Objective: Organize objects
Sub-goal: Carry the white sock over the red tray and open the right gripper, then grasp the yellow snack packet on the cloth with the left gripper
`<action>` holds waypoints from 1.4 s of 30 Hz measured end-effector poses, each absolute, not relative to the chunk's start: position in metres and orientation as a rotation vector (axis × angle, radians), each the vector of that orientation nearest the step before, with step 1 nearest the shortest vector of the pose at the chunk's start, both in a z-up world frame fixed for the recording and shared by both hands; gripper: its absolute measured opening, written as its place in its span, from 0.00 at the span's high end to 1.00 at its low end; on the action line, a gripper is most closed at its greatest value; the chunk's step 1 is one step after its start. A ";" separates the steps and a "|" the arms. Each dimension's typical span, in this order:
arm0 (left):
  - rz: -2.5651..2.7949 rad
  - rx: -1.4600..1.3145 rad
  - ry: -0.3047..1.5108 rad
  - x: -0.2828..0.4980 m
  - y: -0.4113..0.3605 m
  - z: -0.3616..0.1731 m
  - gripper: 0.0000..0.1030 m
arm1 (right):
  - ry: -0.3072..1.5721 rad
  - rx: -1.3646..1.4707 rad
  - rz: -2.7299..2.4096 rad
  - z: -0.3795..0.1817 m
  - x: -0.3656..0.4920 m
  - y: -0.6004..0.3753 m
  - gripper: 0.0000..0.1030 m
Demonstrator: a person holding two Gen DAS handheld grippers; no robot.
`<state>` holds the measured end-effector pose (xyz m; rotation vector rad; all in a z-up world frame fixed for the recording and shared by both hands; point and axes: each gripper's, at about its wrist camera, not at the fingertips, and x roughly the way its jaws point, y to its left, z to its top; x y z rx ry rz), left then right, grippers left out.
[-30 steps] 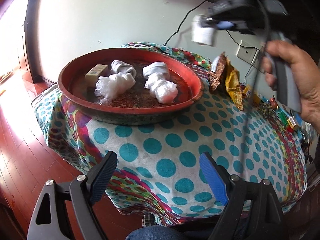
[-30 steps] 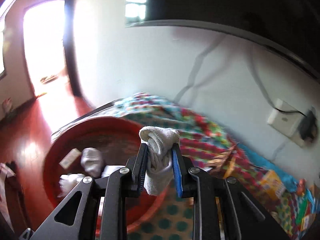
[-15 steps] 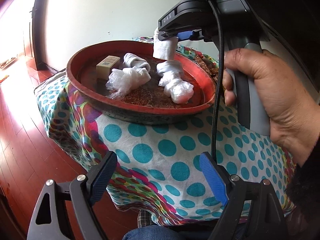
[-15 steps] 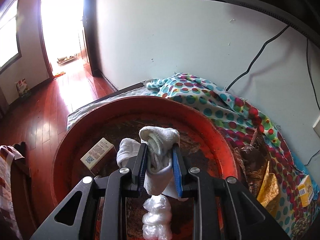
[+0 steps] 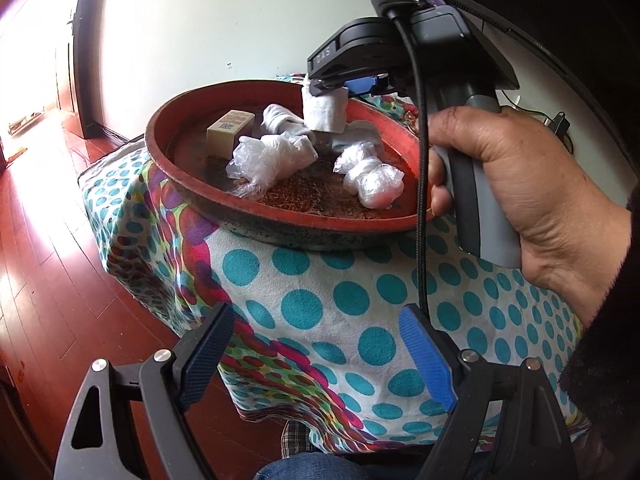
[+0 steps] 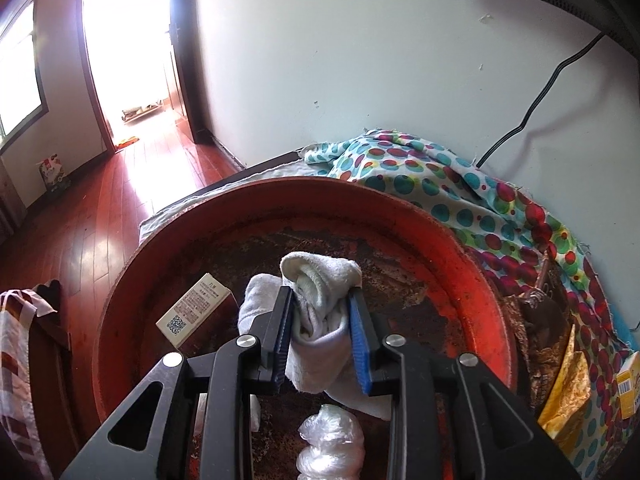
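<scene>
Partly hidden, the rolled white sock (image 6: 320, 300) sits between the pads of the right gripper (image 6: 321, 336) — its lower end drops behind the black frame, and whether it touches the bowl floor cannot be told. That gripper's jaws have just been opening a little, yet the pads still lie against the sock on both sides. It hangs over the middle of the red bowl (image 6: 472, 280), whose near rim is cut off at 6 o'clock in the right wrist view. The left gripper (image 5: 316, 356) stands spread wide with nothing between its pads, low over the near edge of the polka-dot cloth (image 5: 320, 304) that covers the table. A hand (image 5: 520, 196) grips the right tool's grey handle at 3 o'clock in the left wrist view. The room has a red wooden floor (image 6: 100, 220), a pale wall and a glaring doorway at 11 o'clock. Inside the bowl I count one small box (image 5: 230, 132), two clear plastic bundles (image 5: 272, 158) and two loose pale socks besides the held one. Snack packets (image 6: 560, 380) lie outside the rim at 3 o'clock, too crumpled to count.
</scene>
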<state>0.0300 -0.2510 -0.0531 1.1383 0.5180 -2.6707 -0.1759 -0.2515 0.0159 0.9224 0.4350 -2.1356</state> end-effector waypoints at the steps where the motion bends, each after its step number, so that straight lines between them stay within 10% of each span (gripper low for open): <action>1: -2.668 1.139 0.517 0.030 -0.251 -0.053 0.16 | 0.428 0.933 -2.126 0.014 -0.178 -0.253 0.56; 2: -2.665 1.139 0.515 0.030 -0.252 -0.053 0.16 | 0.417 0.950 -2.111 0.012 -0.179 -0.254 0.31; 4: -2.657 1.136 0.512 0.029 -0.254 -0.053 0.16 | 0.394 0.971 -2.096 0.011 -0.179 -0.254 0.15; 22: -2.822 1.050 0.279 0.035 -0.205 -0.038 0.16 | 0.505 0.861 -2.778 0.030 -0.189 0.037 0.00; 42: -2.883 1.200 0.207 -0.162 -0.095 -0.029 0.16 | -0.167 1.035 -2.895 -0.018 -0.206 0.210 0.00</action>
